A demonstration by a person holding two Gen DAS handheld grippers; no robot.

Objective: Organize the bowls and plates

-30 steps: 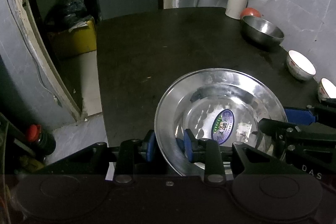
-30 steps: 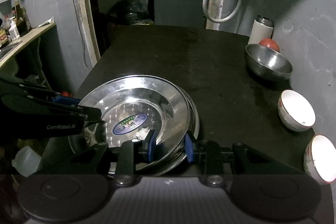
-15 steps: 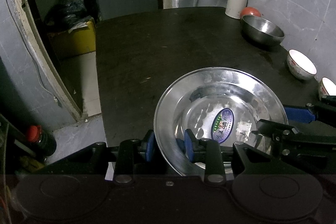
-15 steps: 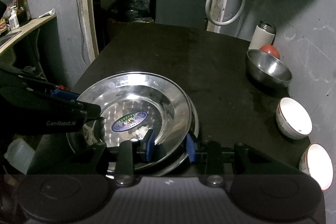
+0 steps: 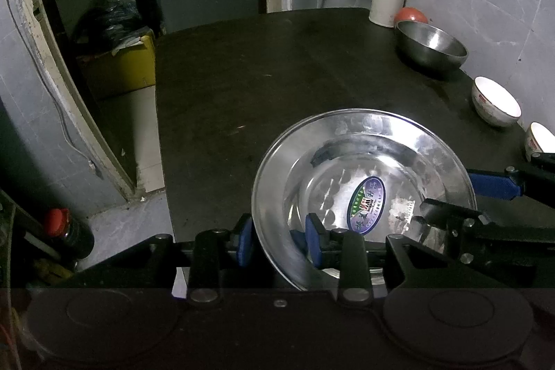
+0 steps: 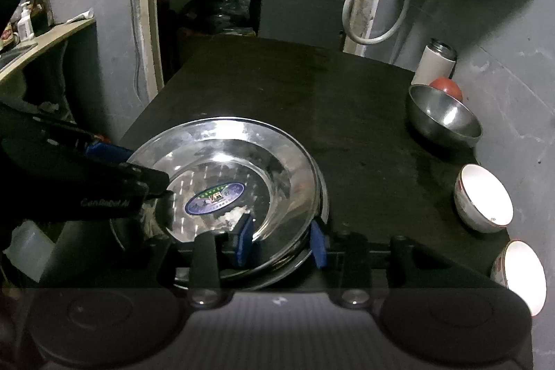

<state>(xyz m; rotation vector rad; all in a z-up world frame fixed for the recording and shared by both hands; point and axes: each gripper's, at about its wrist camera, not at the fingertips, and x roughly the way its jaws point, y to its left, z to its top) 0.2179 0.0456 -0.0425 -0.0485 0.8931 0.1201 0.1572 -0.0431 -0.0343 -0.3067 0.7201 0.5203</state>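
Left hand-held gripper (image 5: 277, 240) straddled the near-left rim of the steel plate (image 5: 364, 189), at about 8 o'clock on the plate: one blue pad outside the rim, one inside the dish. Jaws only partly open; can't tell whether the pads actually pressed on the rim.

Right hand-held gripper (image 6: 281, 240) sat at about 5 o'clock on the plate, jaws opening, rim between the pads with a visible gap on both sides. No grip there.

The plate lay on the dark worktop (image 5: 277, 75), near its front edge. The right wrist view showed a second steel rim (image 6: 321, 231) peeking out under it on the right, so it sat stacked on another plate.

Along the worktop's right edge, 1 to 3 o'clock from the plate:
- steel bowl (image 5: 430, 47), upright, well apart from the plate
- red round object (image 5: 411, 16) just behind it
- white canister (image 5: 386, 0) with metal lid at the far corner
- two white bowls (image 5: 496, 104) (image 5: 541, 141), upright, near each other, the closer one next to the right gripper's arm
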